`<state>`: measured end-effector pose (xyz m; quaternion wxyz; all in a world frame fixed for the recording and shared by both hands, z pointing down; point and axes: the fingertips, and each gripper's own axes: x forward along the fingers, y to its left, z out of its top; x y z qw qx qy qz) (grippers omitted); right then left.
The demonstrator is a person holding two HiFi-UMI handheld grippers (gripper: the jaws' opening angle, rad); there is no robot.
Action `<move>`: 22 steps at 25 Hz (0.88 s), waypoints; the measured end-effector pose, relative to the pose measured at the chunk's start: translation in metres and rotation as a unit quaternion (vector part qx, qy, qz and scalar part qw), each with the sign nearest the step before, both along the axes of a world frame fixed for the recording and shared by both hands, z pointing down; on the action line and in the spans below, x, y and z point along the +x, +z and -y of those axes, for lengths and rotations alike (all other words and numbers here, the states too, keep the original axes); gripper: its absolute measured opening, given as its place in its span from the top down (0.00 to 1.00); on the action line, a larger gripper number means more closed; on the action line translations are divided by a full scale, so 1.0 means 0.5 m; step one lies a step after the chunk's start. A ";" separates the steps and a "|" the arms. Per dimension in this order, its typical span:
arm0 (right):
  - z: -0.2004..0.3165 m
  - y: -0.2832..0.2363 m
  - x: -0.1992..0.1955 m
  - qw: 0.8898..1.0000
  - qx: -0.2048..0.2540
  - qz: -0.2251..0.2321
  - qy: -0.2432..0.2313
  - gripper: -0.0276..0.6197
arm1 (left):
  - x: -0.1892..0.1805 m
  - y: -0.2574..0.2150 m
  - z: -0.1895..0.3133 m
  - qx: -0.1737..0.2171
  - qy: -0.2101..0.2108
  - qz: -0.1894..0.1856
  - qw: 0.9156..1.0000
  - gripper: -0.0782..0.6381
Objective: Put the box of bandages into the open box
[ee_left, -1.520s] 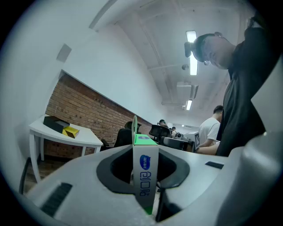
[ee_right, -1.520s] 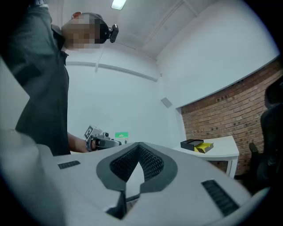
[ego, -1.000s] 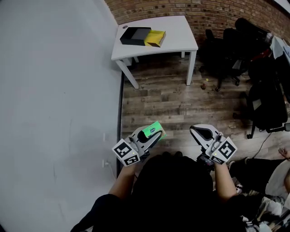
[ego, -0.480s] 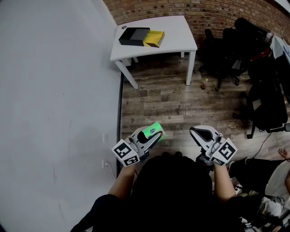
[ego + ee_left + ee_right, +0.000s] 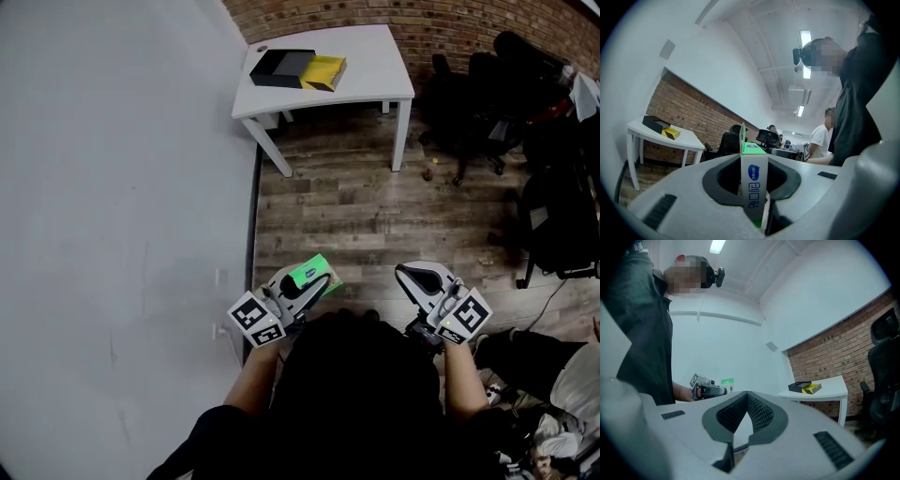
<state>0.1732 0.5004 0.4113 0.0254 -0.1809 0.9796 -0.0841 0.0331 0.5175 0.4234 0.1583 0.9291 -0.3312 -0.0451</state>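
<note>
- Grey plank floor [image 5: 375,211] runs out to a white table [image 5: 370,66] by the brick wall.
- On it, well apart from the grippers: the black open box with yellow inner part [image 5: 286,67].
- Left gripper [image 5: 309,286] is level, jaws clamped on the green-and-white cardboard box of bandages [image 5: 756,187].
- Right gripper [image 5: 415,275]: pads pressed together, nothing between.

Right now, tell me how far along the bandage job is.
Done: the left gripper is shut on the box of bandages. In hand: it is held over the wood floor, well short of the white table. Left: reach the open box on that table and put the bandages in.
</note>
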 end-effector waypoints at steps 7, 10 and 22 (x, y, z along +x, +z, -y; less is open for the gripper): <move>0.022 0.020 0.003 1.000 -0.019 0.006 -0.004 0.95 | -0.024 0.011 -0.004 -0.015 -0.028 0.001 0.999 0.76; 0.031 0.028 -0.010 1.000 -0.024 0.006 -0.013 0.95 | -0.033 0.014 0.004 -0.018 -0.034 0.000 0.999 0.76; 0.153 0.039 -0.096 0.999 -0.030 -0.012 -0.019 0.95 | -0.098 0.033 0.128 -0.023 -0.026 -0.014 0.999 0.76</move>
